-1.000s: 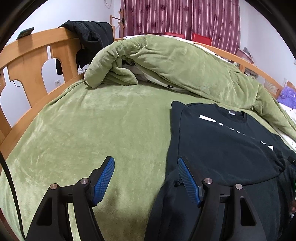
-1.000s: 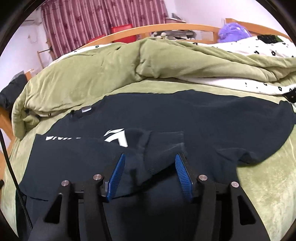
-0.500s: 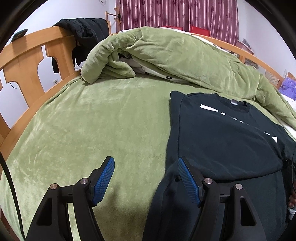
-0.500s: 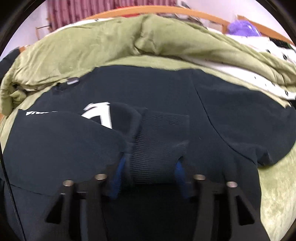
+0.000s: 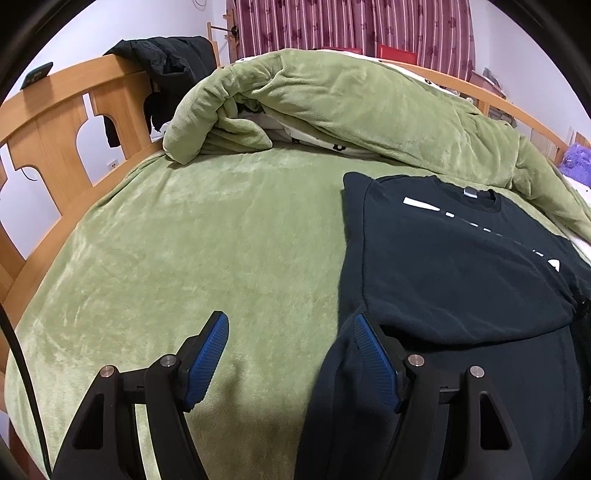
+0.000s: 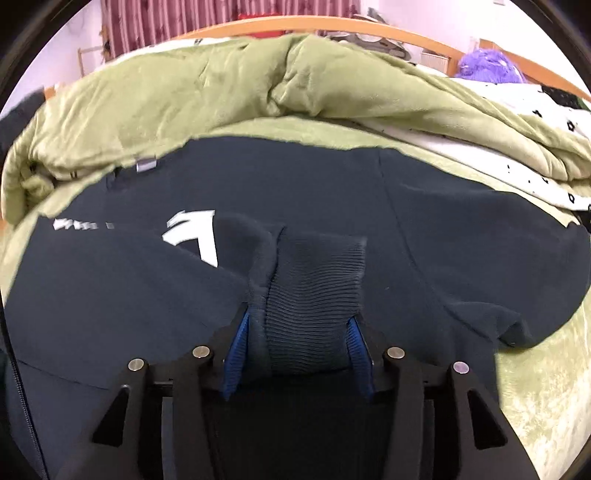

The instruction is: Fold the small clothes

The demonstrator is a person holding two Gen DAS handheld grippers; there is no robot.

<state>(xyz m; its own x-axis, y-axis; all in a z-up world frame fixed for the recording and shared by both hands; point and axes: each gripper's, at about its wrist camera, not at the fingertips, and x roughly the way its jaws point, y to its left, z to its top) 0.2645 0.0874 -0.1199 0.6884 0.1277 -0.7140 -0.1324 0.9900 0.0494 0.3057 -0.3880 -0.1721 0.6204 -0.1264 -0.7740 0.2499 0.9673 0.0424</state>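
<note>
Nearest in the right wrist view, the right gripper is seen w/ the ribbed cuff of a dark sweatshirt bunched between its blue pads; the jaws are opening, so the cuff is being let go. The sleeve is laid across the chest, partly over a white logo.

In the left wrist view, the left gripper is held open & empty, one jaw over the green blanket, the other at the sweatshirt's side edge.

The sweatshirt is spread flat on the bed, collar twd the far side. Beyond it a rumpled green duvet is piled; a wooden bed frame & striped curtains are farther back.

To do this step well, the cuff should prob. be set flat inside the body outline before the jaws are pulled clear, so nothing is dragged back out.
</note>
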